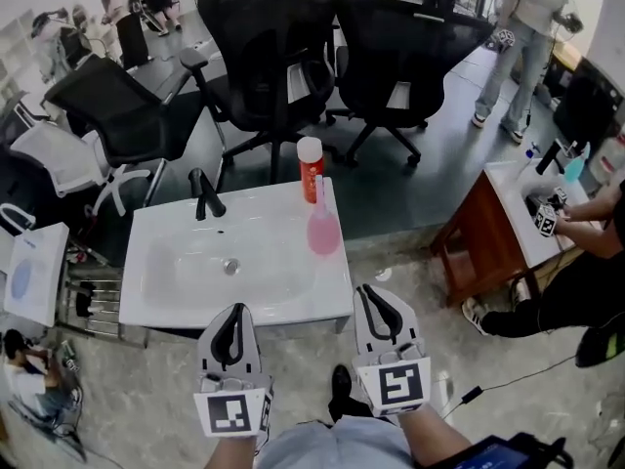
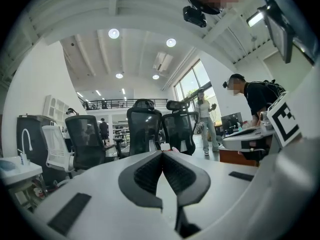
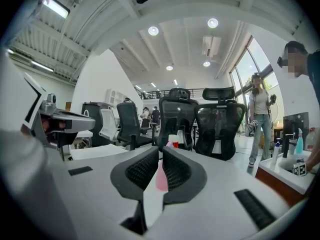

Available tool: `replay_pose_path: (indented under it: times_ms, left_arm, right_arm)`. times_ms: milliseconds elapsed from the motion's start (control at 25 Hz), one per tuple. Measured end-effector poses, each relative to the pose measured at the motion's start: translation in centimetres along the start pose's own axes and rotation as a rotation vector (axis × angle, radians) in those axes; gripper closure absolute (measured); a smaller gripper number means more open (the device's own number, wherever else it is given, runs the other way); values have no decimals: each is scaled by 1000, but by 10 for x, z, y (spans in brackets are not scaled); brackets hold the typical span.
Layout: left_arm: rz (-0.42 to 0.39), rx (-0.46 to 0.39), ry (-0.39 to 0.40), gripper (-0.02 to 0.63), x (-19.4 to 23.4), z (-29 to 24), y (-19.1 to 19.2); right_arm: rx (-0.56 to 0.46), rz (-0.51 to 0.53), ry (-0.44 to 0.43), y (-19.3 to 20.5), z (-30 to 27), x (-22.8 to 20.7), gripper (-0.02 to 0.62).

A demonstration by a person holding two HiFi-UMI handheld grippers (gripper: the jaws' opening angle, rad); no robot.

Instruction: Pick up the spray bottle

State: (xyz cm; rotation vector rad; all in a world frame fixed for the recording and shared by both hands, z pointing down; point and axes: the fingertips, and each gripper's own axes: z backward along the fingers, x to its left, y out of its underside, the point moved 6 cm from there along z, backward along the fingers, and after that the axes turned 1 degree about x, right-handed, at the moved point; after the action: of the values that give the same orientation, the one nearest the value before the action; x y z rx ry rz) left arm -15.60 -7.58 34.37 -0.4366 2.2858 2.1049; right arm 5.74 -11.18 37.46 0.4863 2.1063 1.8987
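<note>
The pink spray bottle point(image 1: 323, 227) stands upright at the right rim of a white sink basin point(image 1: 176, 225), just in front of a red bottle with a white cap point(image 1: 311, 167). Both grippers hover level short of the basin's near edge, apart from the bottles. My left gripper point(image 1: 234, 314) has its tips together with nothing held point(image 2: 162, 154). My right gripper point(image 1: 375, 294) is all but shut, with only a thin slit between its pads point(image 3: 160, 151). Through that slit the pink spray bottle point(image 3: 161, 180) shows ahead, with the white cap point(image 3: 173, 139) above it.
A black faucet point(image 1: 204, 195) rises at the basin's back left. Black office chairs point(image 1: 278, 57) crowd the floor behind it. To the right a person works at another sink on a wooden cabinet point(image 1: 483, 233). A white stand point(image 1: 34, 272) and a rack sit to the left.
</note>
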Motion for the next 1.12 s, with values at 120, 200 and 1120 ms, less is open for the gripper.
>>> replay_pose_path:
  times_ms: [120,200,1120]
  left_arm:
    - [-8,-25,-22,591,1,-20,-11]
    - [-16,-38,-35,591,3,-30,-16]
    - [30,4,-9,590,46,-145,6]
  right_arm:
    - [-30,6,-15,-10,-19,-13,555]
    - [-46,11,-23,-15,-30,-20,555]
    - [31,14,-41,6,-147,-40,546]
